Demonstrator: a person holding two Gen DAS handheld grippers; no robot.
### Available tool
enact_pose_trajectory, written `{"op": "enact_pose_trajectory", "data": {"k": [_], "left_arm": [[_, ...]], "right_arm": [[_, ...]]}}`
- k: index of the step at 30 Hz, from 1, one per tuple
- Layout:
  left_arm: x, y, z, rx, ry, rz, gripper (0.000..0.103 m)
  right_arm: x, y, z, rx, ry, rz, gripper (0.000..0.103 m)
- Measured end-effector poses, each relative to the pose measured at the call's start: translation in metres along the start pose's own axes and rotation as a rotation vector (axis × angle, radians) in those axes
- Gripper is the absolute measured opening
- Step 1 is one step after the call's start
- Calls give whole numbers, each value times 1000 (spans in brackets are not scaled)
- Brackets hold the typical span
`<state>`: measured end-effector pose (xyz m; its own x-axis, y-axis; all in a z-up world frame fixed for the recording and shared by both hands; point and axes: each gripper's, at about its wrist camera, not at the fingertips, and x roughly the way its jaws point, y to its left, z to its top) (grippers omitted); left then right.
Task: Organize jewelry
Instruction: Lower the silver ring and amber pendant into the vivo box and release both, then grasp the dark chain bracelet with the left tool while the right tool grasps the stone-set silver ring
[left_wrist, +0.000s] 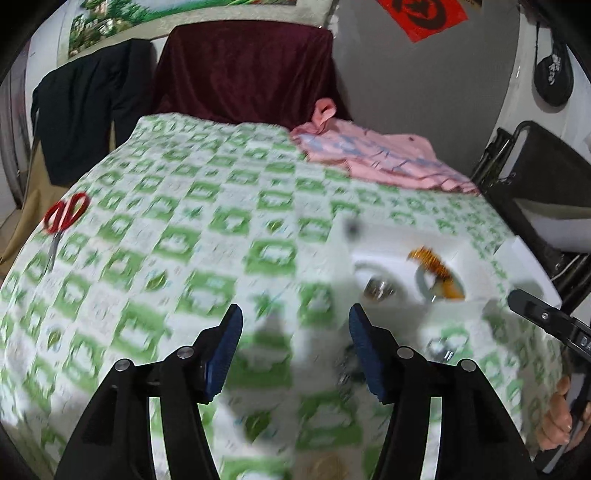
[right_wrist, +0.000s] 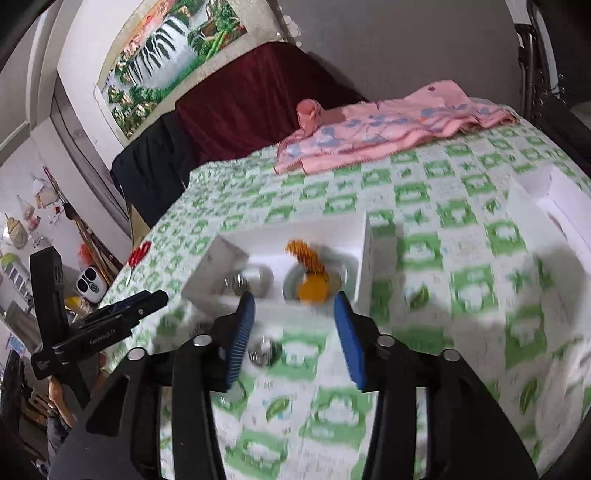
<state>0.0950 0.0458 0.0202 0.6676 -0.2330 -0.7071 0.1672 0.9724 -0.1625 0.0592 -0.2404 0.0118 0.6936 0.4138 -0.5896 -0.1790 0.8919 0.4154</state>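
Nearest to the right wrist camera, the right gripper (right_wrist: 293, 334) was seen with its blue fingers (right_wrist: 242, 334) parted about halfway, and nothing was held between them. A small silver piece of jewelry (right_wrist: 263, 353) was lying on the green-checked cloth (right_wrist: 461, 288) of the bench, just below the gap; what kind of piece it was could not be told, because of blur. In the left wrist view the left gripper (left_wrist: 295, 349) was also opened about halfway and was empty above the cloth.

Just beyond the right fingers a white foam tray (right_wrist: 364, 251) was placed. An orange ornament (right_wrist: 308, 266) was lying in its right hollow, and a silver ring (right_wrist: 236, 282) in its left hollow. Further away red scissors (left_wrist: 61, 221) were seen near the left edge, and a pink garment (right_wrist: 388, 129) at the far side.
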Motion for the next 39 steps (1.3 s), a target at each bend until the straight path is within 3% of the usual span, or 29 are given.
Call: {"op": "enact_pose_trajectory", "data": {"k": [3,8,13,22,25,30,35,39], "left_arm": [[-2,6,-17,-11,38,5,65],[-1,4,-39,15,87,34,70],[-1,-3,-42,45,88,34,72],[3,-21,-40,106,90,1,72],[8,-28,-36,128,93,-13,72],[20,-44,-31,183,104,-24,72],[20,-49,-34,213,100,-23,72],[23,-52,-32,224,109,-41,72]], "right_arm": [[3,1,-23,2,35,-19,57],[17,18,-44,-102,105,-90,57],[21,35,-51,-207,102,-119,55],[41,55,-44,-288,136,-124,50],[52,58,-39,-295,157,-124,45],[63,56,-37,-296,192,-119,22],[51,47,-37,-270,165,-128,22],[37,24,-34,-175,149,-124,22]]}}
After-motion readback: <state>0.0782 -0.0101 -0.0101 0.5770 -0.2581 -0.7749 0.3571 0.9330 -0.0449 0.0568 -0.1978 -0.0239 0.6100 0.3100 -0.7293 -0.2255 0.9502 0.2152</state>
